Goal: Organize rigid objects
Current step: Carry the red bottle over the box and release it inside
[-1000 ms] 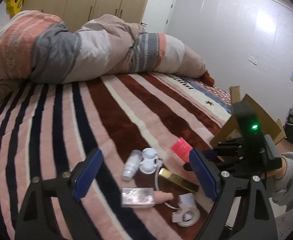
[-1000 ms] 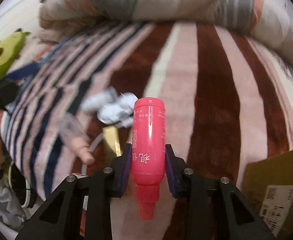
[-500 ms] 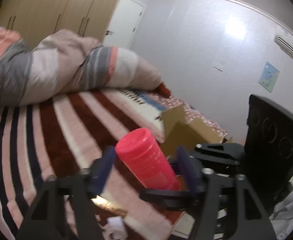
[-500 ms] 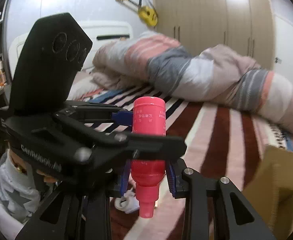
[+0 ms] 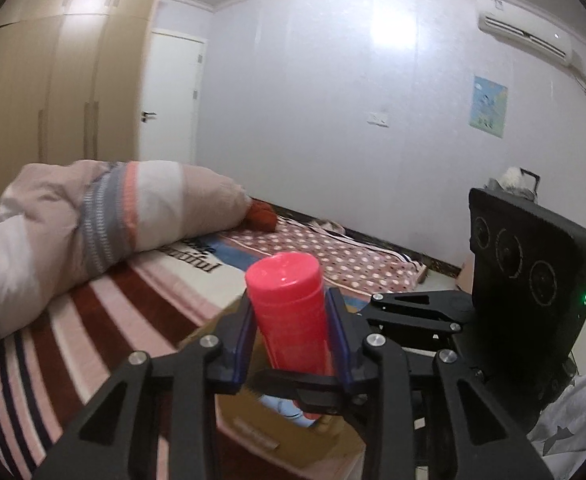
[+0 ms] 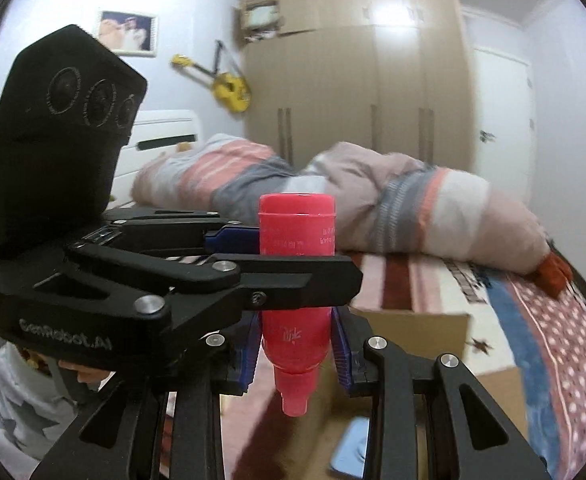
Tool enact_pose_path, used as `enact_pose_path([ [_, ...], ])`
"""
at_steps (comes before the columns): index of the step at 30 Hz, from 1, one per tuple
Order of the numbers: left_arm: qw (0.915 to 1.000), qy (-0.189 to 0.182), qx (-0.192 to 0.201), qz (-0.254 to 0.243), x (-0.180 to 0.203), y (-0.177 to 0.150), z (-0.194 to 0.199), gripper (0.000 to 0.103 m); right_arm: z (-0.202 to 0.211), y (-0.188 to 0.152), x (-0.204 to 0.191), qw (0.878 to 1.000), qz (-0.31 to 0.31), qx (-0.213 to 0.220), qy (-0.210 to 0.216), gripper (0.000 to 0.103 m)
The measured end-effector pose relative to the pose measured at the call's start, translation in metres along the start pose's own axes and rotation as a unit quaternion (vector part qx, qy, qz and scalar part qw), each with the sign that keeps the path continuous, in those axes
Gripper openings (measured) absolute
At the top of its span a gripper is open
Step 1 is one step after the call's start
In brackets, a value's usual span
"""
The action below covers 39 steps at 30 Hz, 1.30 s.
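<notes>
A pink plastic bottle (image 5: 291, 312) is held upside down in the air, its nozzle pointing down. My left gripper (image 5: 291, 344) is shut on its upper body. My right gripper (image 6: 295, 354) is shut on its lower body, just above the nozzle, and the bottle (image 6: 297, 280) stands straight up between its pads. The left gripper (image 6: 281, 258) crosses in from the left in the right wrist view, and the right gripper (image 5: 333, 390) crosses in from the right in the left wrist view. Both hold the bottle above an open cardboard box (image 6: 413, 334).
The cardboard box (image 5: 289, 436) sits at the bed's near edge with a blue object (image 6: 349, 450) inside. A striped blanket (image 5: 93, 340) covers the bed, with a rolled duvet (image 6: 373, 208) at the back. A wardrobe (image 6: 353, 96) and door stand behind.
The right gripper lifted the pink bottle off the bed and swung it over the box. The left gripper rose from above the bed items and closed on the bottle's upper body.
</notes>
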<state>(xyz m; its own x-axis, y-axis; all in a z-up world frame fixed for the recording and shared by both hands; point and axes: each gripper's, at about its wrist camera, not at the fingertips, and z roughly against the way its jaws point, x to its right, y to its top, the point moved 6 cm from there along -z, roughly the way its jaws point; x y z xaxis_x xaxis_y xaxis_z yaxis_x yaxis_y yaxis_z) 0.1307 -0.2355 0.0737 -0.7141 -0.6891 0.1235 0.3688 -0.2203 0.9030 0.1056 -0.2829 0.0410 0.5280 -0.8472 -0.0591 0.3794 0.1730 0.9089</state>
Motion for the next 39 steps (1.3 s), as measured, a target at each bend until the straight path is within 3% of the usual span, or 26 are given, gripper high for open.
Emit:
enact_pose_path([
  [5,0.9985,-0.021,-0.050,-0.001,0.013,-0.009,-0.047,0.031,-0.007,-0.018,0.035,0.999,-0.030,-0.040,-0.014,0.027],
  [10,0.9942,-0.021,-0.105,0.011,0.009,-0.031,-0.079,0.031,-0.021,-0.049,0.057,0.992,-0.075,-0.104,0.008,0.027],
  [17,0.9917,0.011,-0.125,0.026,-0.002,-0.046,-0.083,0.037,-0.042,-0.069,0.061,0.982,-0.087,-0.164,0.022,0.031],
  [20,0.9920,0.034,-0.118,0.029,-0.011,-0.044,-0.075,0.062,-0.046,-0.075,0.071,0.980,-0.105,-0.166,0.021,0.041],
  [23,0.9936,0.049,-0.096,0.036,-0.023,-0.037,-0.059,0.071,-0.046,-0.073,0.076,0.981,-0.108,-0.163,0.014,0.041],
  [27,0.9941,0.062,-0.071,0.053,-0.041,-0.034,-0.035,0.073,-0.044,-0.066,0.072,0.983,-0.101,-0.155,0.011,0.047],
  [32,0.9916,0.103,-0.050,0.060,-0.066,-0.037,0.000,0.074,-0.038,-0.044,0.055,0.989,-0.078,-0.124,0.007,0.053],
  [39,0.9802,0.178,-0.023,0.083,-0.113,-0.065,0.066,0.080,-0.037,-0.011,-0.010,0.994,-0.035,-0.082,0.060,0.055],
])
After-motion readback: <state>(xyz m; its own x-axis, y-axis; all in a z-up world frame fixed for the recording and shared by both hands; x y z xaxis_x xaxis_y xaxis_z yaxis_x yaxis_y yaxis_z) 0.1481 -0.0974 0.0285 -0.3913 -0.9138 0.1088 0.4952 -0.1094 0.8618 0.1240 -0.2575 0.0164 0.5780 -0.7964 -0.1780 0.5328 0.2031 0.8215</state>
